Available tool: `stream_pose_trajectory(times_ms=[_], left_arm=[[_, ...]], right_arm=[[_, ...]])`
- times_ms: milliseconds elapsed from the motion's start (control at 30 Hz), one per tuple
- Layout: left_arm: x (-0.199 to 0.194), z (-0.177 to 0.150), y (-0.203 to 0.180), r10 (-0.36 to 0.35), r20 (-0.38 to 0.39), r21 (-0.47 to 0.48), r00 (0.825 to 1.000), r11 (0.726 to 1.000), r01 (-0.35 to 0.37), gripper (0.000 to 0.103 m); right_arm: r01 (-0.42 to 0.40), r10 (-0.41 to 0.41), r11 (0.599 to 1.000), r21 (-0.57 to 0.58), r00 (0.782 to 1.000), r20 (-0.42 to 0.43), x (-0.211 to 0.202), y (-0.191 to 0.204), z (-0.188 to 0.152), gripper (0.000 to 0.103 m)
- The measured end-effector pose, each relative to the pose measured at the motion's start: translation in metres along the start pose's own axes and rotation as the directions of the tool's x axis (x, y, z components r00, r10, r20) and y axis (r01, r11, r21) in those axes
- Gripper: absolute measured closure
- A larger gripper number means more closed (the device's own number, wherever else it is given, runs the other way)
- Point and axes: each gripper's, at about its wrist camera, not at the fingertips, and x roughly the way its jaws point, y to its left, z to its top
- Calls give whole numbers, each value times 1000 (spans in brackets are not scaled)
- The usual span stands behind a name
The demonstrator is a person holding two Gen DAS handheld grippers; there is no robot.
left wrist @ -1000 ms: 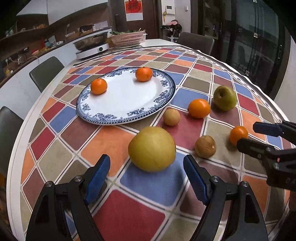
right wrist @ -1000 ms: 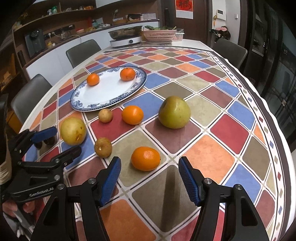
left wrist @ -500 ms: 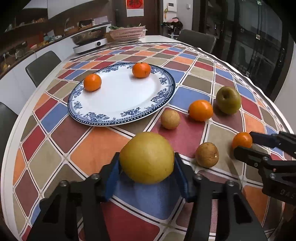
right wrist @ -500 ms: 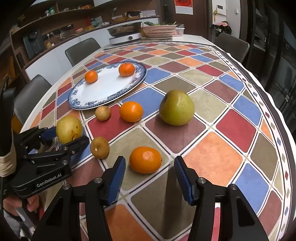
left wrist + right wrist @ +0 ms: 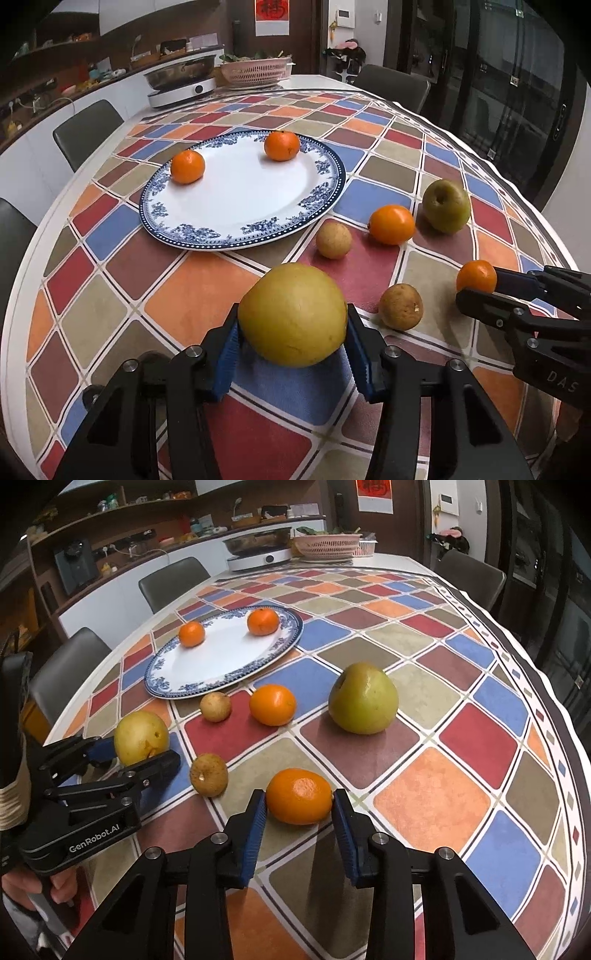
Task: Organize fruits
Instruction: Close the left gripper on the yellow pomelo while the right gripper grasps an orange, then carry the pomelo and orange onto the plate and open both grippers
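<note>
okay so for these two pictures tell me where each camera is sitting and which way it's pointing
Left wrist: rides the left hand-held gripper, facing forward across the table at the plate; its fingers clamp the yellow pear.
Right wrist: rides the right hand-held gripper, facing the same way; its fingers close on a mandarin, and the person's hand shows at left.
Shared: plate, green apple, and each other's gripper.

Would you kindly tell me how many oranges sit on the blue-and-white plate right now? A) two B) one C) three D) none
A: two oranges rest on the plate; a third sits in the right claw, a fourth beside the green apple.
</note>
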Motion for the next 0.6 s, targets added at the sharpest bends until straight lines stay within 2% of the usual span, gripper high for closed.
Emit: stream_pose_trajectory(times_ms=[300, 600], left_arm=[[-35, 4, -1, -4, 44, -22, 999, 1000, 5, 52], [-80, 9, -3, 9, 92, -42, 996, 999, -5, 52]], right_arm=[[-36, 36, 999, -17, 998, 45, -24, 9, 7, 66], [-50, 56, 998, -49, 991, 125, -71, 23, 16, 66]])
